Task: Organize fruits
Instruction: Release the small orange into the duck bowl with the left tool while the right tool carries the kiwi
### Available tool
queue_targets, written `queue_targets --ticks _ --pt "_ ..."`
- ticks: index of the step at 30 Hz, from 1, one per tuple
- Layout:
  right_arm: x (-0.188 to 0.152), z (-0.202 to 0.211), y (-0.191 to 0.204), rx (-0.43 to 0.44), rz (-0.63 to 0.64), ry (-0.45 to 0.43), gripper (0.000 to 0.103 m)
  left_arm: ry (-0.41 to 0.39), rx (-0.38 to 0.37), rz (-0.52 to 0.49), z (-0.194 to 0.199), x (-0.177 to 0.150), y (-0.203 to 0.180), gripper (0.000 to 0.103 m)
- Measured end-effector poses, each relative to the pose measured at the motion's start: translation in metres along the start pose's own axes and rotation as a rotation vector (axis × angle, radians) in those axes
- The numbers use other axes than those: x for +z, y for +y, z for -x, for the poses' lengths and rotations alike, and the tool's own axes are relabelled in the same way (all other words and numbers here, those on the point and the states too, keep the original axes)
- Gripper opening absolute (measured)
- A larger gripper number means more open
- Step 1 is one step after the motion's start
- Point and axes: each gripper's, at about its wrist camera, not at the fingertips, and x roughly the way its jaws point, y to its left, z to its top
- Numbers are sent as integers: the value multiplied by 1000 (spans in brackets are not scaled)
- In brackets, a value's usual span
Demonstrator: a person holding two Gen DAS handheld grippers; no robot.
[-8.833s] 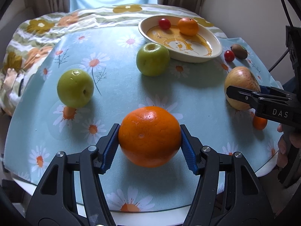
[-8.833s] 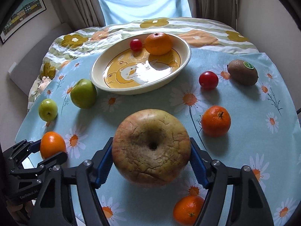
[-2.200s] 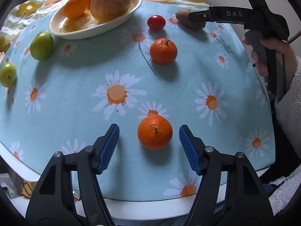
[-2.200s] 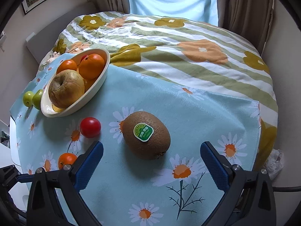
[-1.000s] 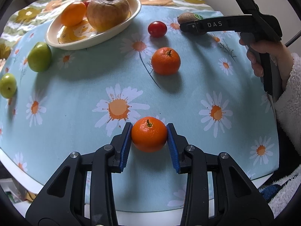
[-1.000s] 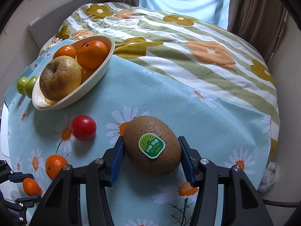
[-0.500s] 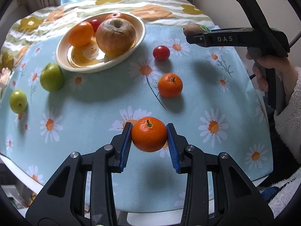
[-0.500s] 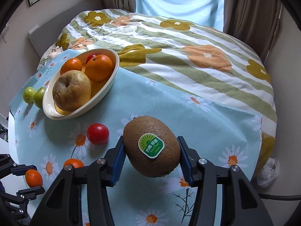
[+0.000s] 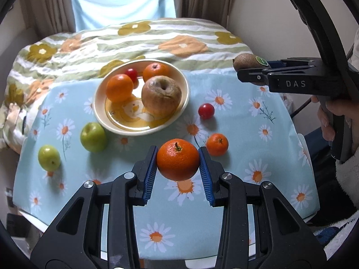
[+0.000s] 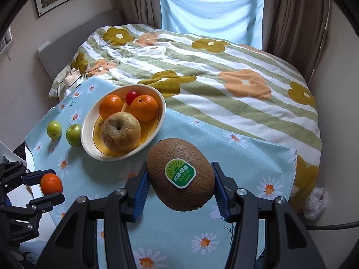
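Now, both fruits are off the cloth; a second ago they sat on it, freshly pinched.
Left gripper (image 9: pixel 177 170): I have it closed on the tangerine (image 9: pixel 177 162), blue pads pressed to both flanks, stem up, carried above the table (image 9: pixel 280 152).
Right gripper (image 10: pixel 180 189): closed on the kiwi (image 10: pixel 180 174), sticker facing me, held in the air at about 5 o'clock from the bowl (image 10: pixel 89 150).
Change: half a second back both sat lower over the table; the bowl reads more centred in the left view, so I judge I am carrying both toward it.
Bowl: holds the pear (image 9: pixel 161 98), two oranges and a red cherry tomato (image 9: pixel 131 73); free floor shows at its 7 o'clock side in the left view.
Left out: second tangerine (image 9: pixel 217 144) just at 3 o'clock of my held one, tomato (image 9: pixel 206 111) near the bowl's 3 o'clock rim, two green apples (image 9: pixel 93 137) at its 8 o'clock.
Meaning: two more pieces are in transit; I reckon four loose ones remain after these land.
Risk: the bowl is crowded, so the kiwi may roll off the pear.
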Motion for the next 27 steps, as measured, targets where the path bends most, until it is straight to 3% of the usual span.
queue_targets --ticks 14,27 --pt "28 13 64 -31 -110 -33 48 -72 -61 -89 12 50 78 41" --pt "38 -26 108 -57 -249 -10 48 -10 -137 -205 -43 73 133 41"
